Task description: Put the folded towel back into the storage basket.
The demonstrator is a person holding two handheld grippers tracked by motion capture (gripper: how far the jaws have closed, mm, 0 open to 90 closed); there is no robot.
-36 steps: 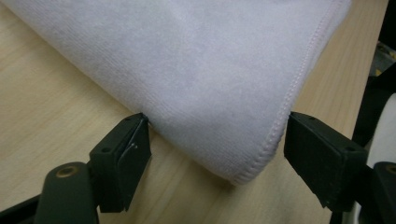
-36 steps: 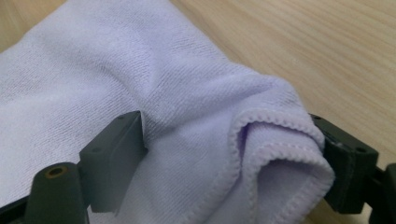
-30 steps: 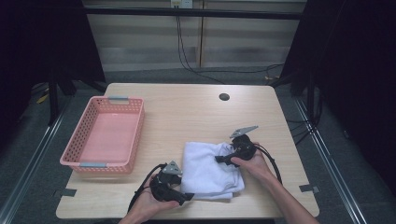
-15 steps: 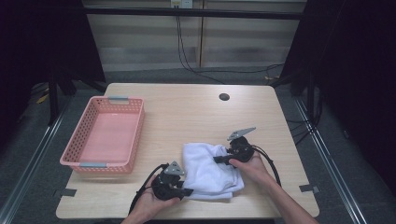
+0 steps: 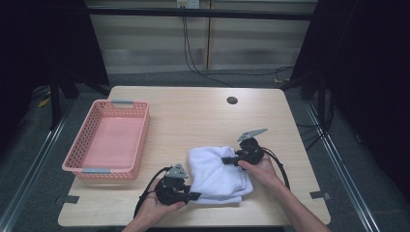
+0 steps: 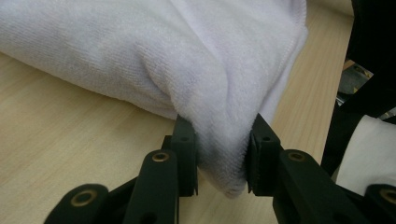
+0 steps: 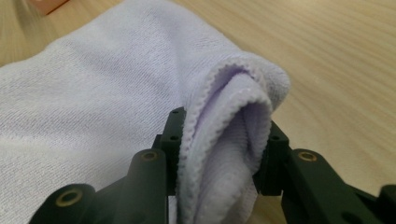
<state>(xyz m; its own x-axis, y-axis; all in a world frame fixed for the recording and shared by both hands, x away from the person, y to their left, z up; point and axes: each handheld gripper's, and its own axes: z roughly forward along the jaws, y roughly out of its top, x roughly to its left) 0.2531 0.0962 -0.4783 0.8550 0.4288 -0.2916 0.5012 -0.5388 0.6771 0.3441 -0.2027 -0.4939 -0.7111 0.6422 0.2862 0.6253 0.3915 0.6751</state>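
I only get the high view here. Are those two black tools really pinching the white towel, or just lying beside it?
Observer: Pinching. In the left gripper view, the left gripper has a bunched fold of the towel squeezed between its jaws, which have just been closing.
Operator: And the other one?
Observer: The right gripper has also just been closing; its jaws clamp a doubled-over edge of the towel, stitched hem showing.
Operator: Is the towel off the table?
Observer: Near the left gripper, it lies on the table; only the pinched bit is gathered up.
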